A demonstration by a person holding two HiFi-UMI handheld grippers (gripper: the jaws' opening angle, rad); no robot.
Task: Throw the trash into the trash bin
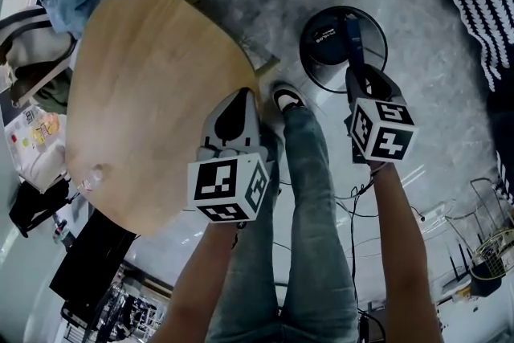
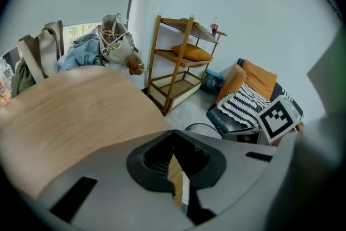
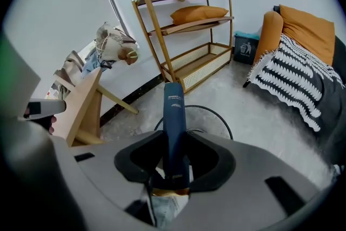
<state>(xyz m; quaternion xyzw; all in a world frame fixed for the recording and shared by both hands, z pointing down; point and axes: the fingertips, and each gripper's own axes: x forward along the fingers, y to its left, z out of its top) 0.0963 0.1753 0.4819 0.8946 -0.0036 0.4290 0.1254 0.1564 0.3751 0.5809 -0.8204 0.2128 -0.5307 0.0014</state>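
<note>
The right gripper clamps a slim dark blue box, the trash, whose free end pokes toward 12 o'clock over the round black bin on the floor. To do this well, I would bring the box fully inside the rim, tip it down, and only then spread the jaws so it drops in cleanly. The left gripper is closed on nothing, at 8 o'clock from the right one, over the edge of the wooden surface; the bin's inside is dark, so I cannot tell its contents.
</note>
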